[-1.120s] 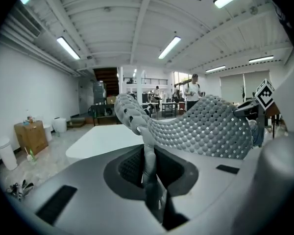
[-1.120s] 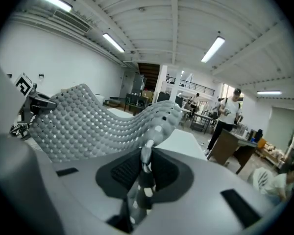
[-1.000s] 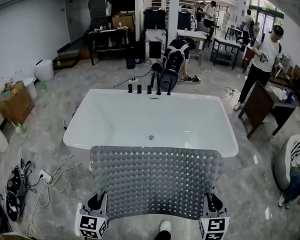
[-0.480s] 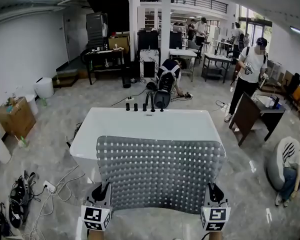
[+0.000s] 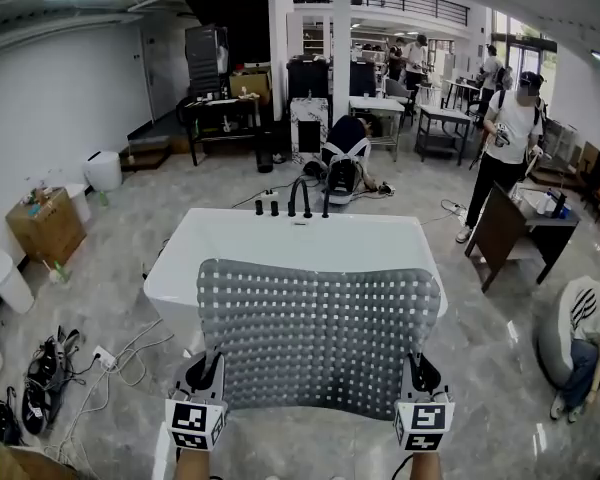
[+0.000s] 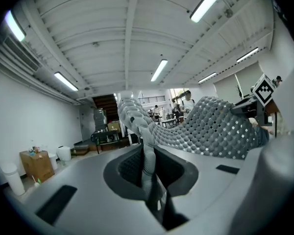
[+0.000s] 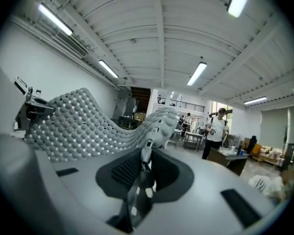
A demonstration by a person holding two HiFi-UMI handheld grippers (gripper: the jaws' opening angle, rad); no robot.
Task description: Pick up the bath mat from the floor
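The grey, knobbly bath mat point(image 5: 320, 333) with rows of small holes is spread flat in the air between my two grippers, in front of the white bathtub point(image 5: 300, 243). My left gripper point(image 5: 204, 380) is shut on the mat's near left corner, and the mat's edge point(image 6: 148, 155) runs pinched between its jaws. My right gripper point(image 5: 416, 378) is shut on the near right corner, where the mat's edge point(image 7: 144, 163) is squeezed between its pads. Part of the tub is hidden behind the mat.
Black taps point(image 5: 298, 200) stand at the tub's far rim. Cables and a power strip point(image 5: 105, 356) lie on the floor at the left. A person point(image 5: 507, 153) stands at the right by a dark desk point(image 5: 520, 228); another point(image 5: 345, 158) crouches behind the tub.
Both grippers have risen with the mat held between them. The mat now hangs higher in front of the tub and covers more of it.
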